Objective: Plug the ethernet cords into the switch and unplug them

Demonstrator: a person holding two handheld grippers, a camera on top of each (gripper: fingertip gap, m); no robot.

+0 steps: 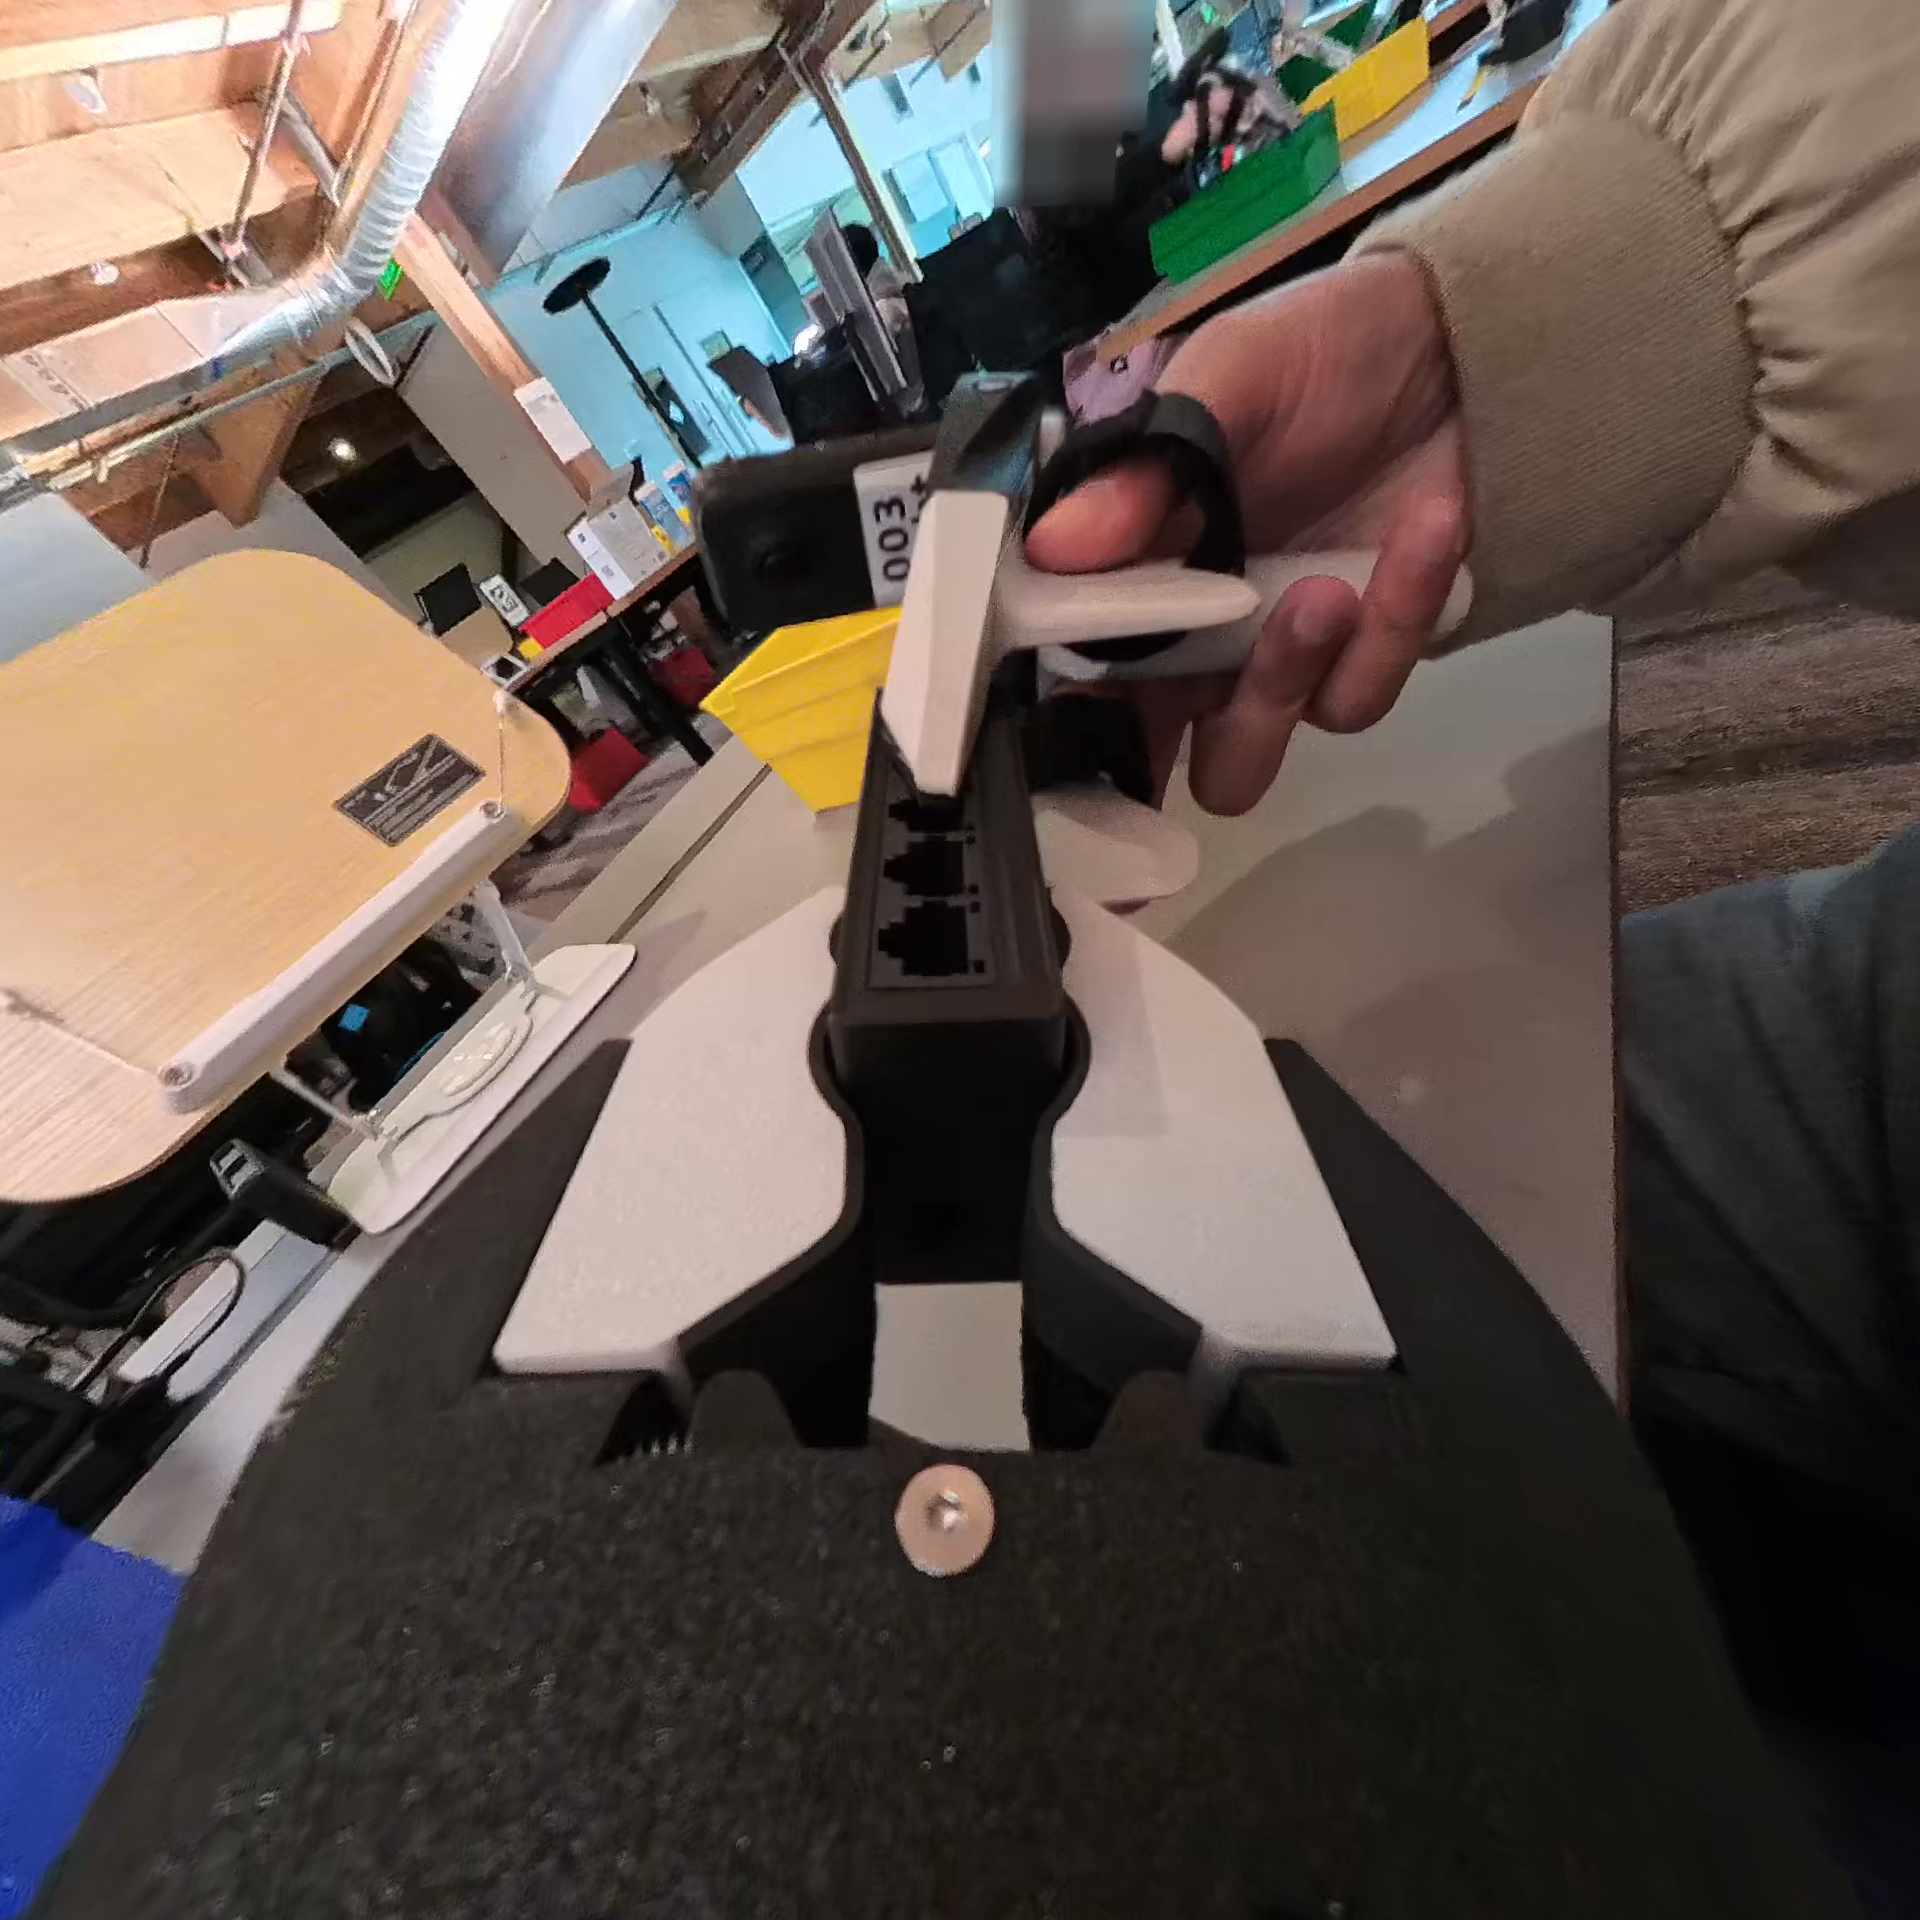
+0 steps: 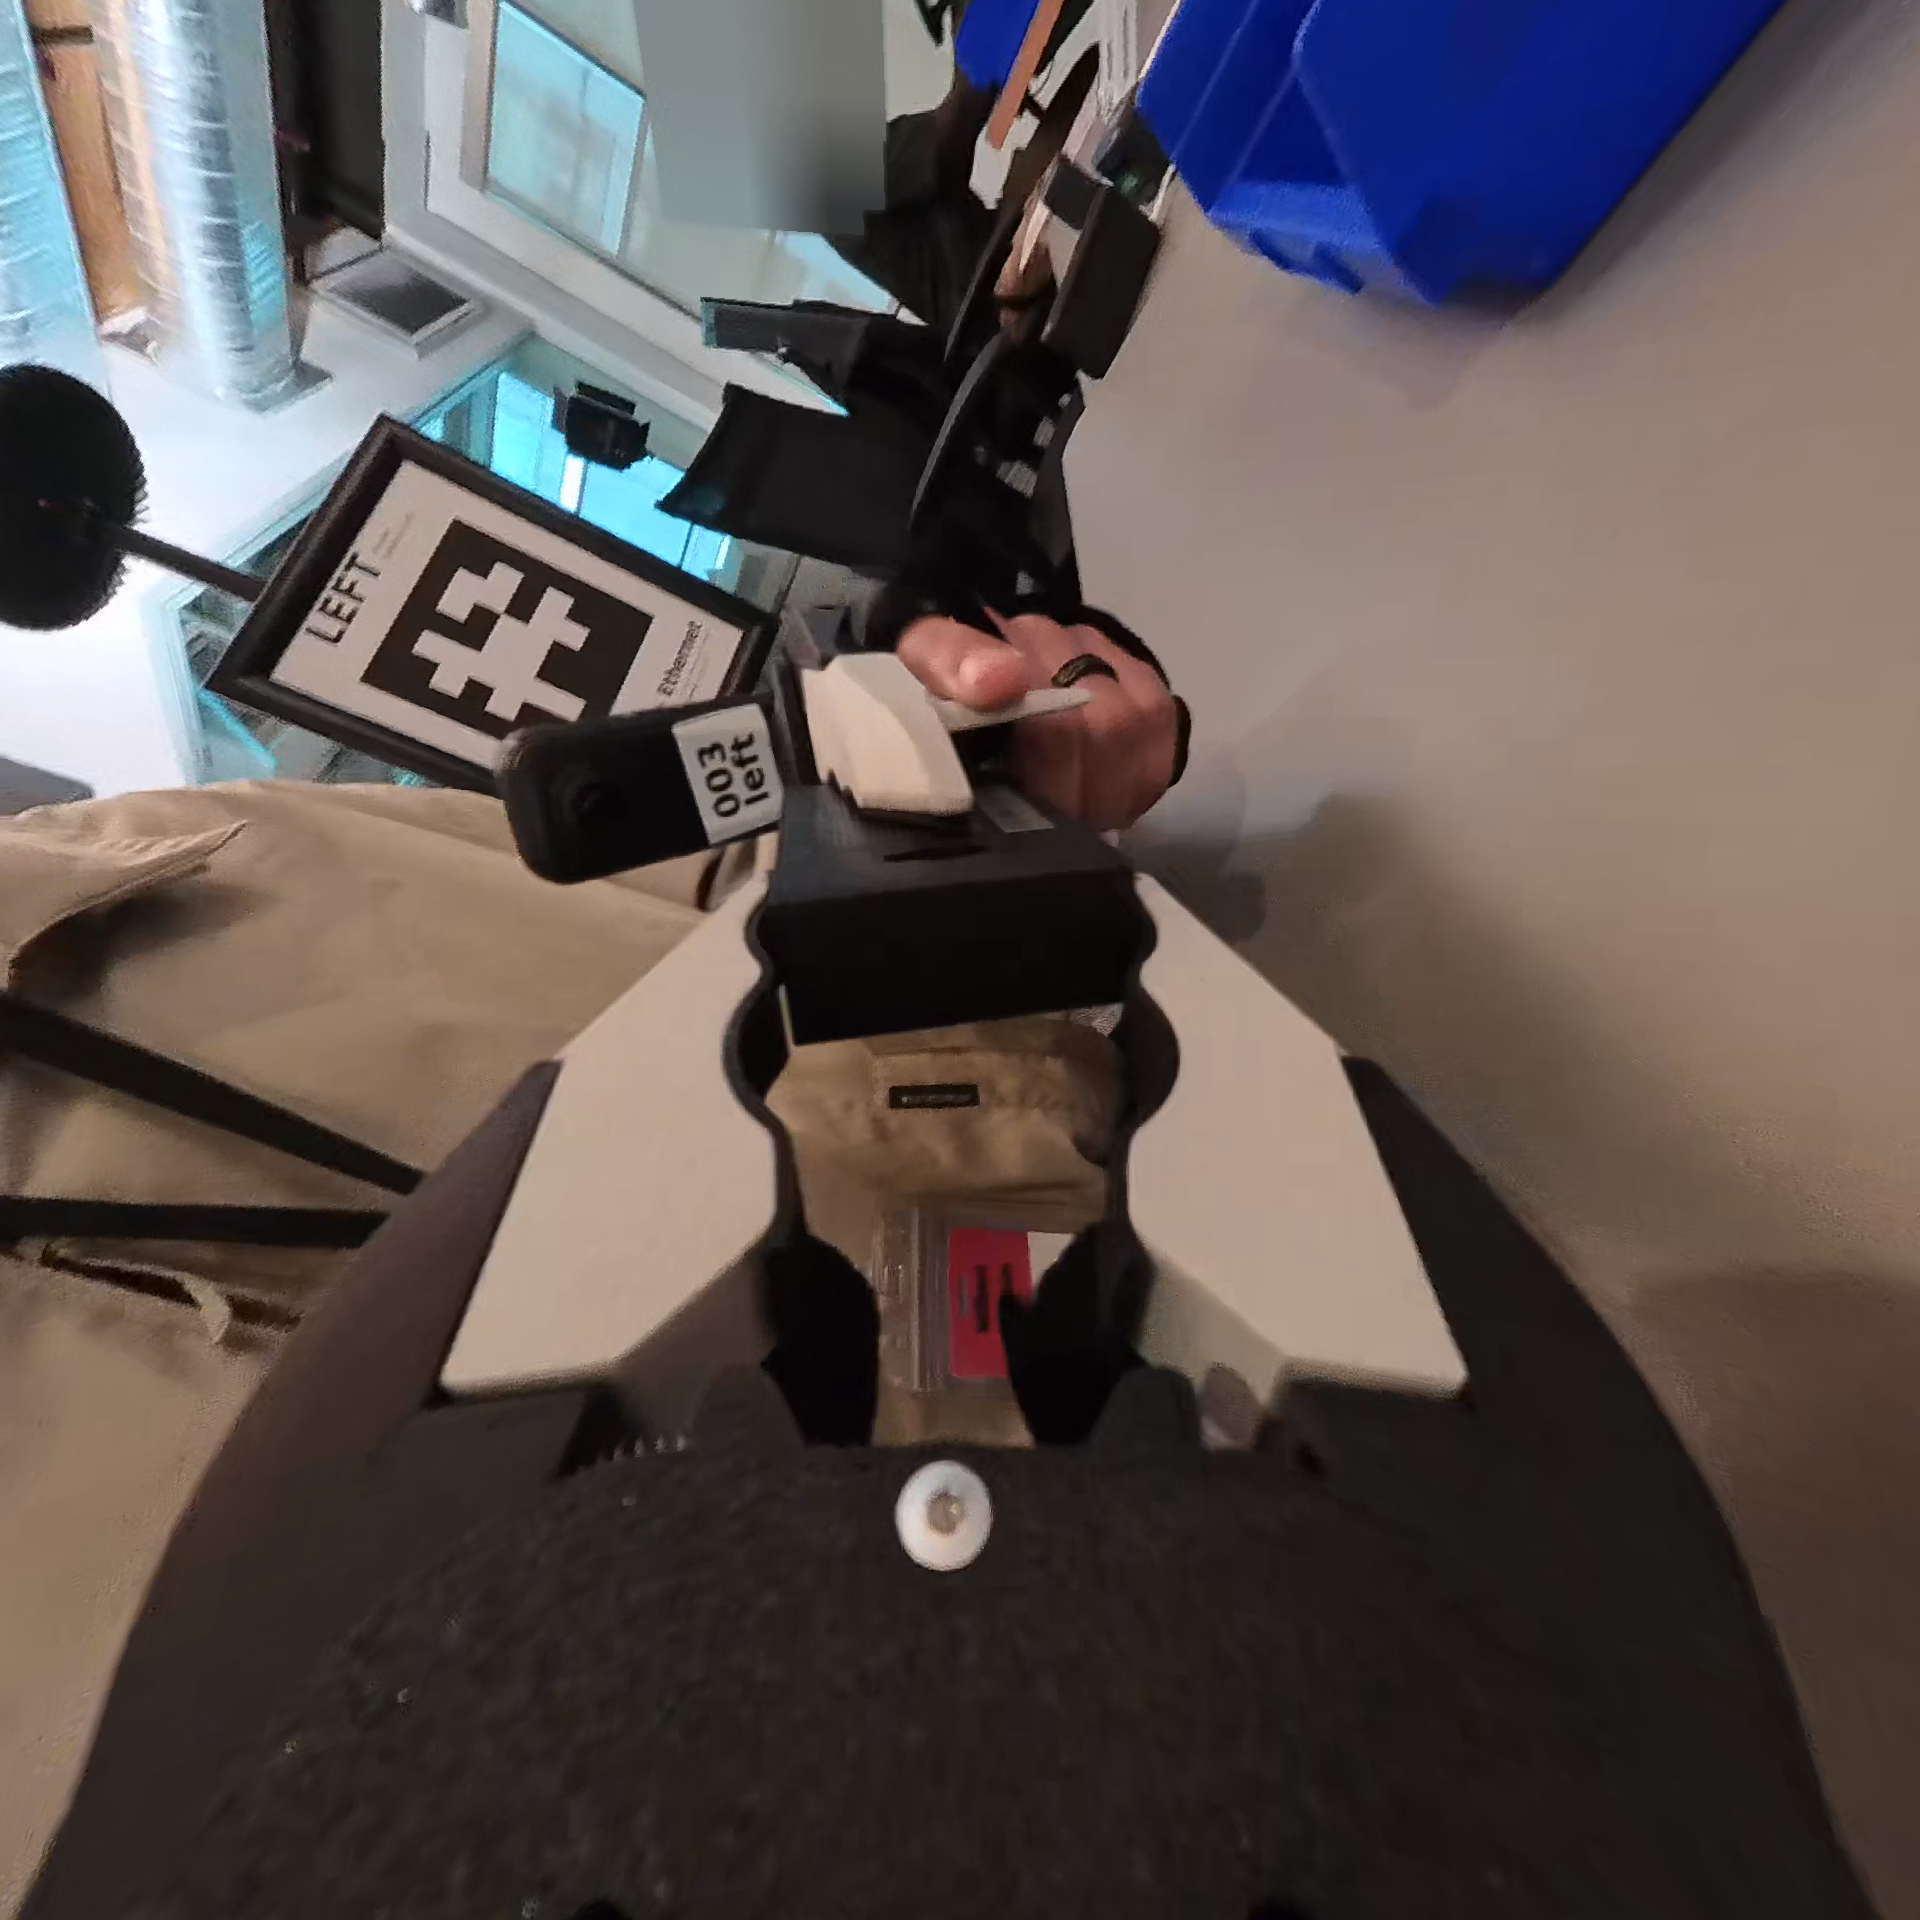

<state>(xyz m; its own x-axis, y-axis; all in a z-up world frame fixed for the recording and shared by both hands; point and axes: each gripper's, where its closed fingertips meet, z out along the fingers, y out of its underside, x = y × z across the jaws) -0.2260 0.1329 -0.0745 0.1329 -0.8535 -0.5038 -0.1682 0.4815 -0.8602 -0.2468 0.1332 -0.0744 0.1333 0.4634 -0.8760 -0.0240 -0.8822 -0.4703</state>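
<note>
The black switch is held off the grey table between both grippers. My left gripper is shut on its near end, and three empty ports face up. My right gripper shows at the far end in a hand with a beige sleeve, one white finger lying over the farthest ports. In the right wrist view my right gripper is shut on one end of the switch. The left gripper's white finger rests on the far end. No ethernet cord shows in either view.
A yellow bin stands on the table behind the switch, and a wooden tilted stand is at the left. Blue bins sit on the table. A framed marker sign and a beige jacket are close by. Both grippers' tips are close together, under 4 cm apart.
</note>
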